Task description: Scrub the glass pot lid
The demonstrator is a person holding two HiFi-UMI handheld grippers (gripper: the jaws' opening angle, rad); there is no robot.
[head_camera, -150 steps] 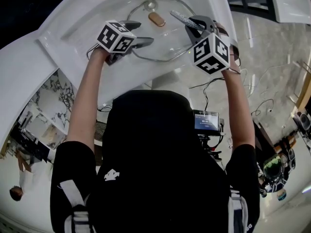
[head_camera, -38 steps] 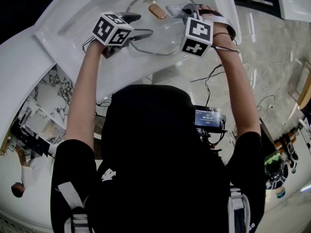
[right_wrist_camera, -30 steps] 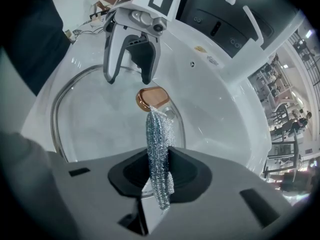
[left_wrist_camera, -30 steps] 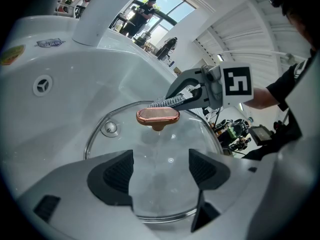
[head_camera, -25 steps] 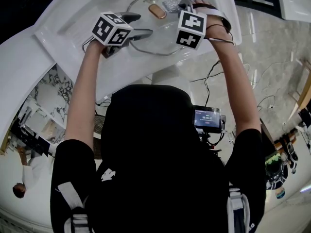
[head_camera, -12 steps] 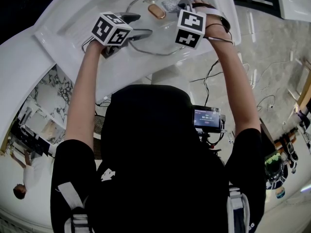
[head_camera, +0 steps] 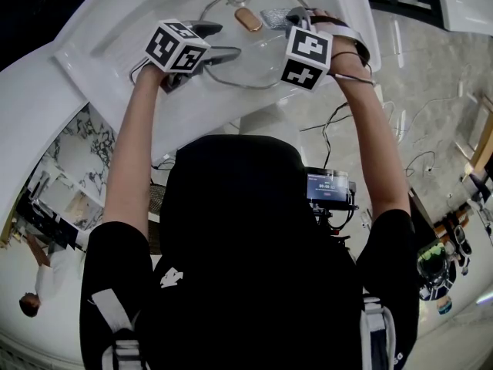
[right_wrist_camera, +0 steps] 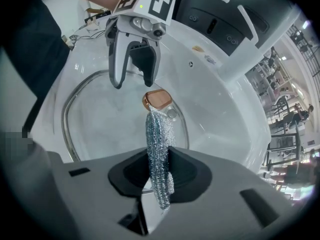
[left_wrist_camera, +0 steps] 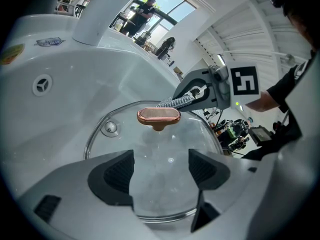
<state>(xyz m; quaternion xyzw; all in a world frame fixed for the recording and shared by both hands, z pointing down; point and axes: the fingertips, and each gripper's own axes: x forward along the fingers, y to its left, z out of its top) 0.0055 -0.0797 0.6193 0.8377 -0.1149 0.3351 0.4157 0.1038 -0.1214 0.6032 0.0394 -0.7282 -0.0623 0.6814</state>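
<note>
The glass pot lid (head_camera: 254, 56) lies in the white sink (head_camera: 115, 37), its copper handle (left_wrist_camera: 158, 115) on top. My left gripper (left_wrist_camera: 162, 169) is open over the lid's near rim, one jaw on each side of the glass; I cannot tell whether it touches. In the right gripper view the left gripper (right_wrist_camera: 133, 81) stands at the lid's far edge. My right gripper (right_wrist_camera: 159, 171) is shut on a silver mesh scrubber (right_wrist_camera: 159, 134), whose tip reaches the copper handle (right_wrist_camera: 158, 99). The head view shows the scrubber (head_camera: 273, 15) beside the handle (head_camera: 248, 19).
The sink's drain (left_wrist_camera: 42, 84) is in the basin wall behind the lid, and a white faucet column (left_wrist_camera: 95, 14) rises at the back. A small steam vent (left_wrist_camera: 109, 128) sits on the lid near the handle. The person's body fills the lower head view.
Over the last seconds the right gripper carried the scrubber left across the lid toward the handle, then drew back slightly right. The left gripper has stayed in place.
</note>
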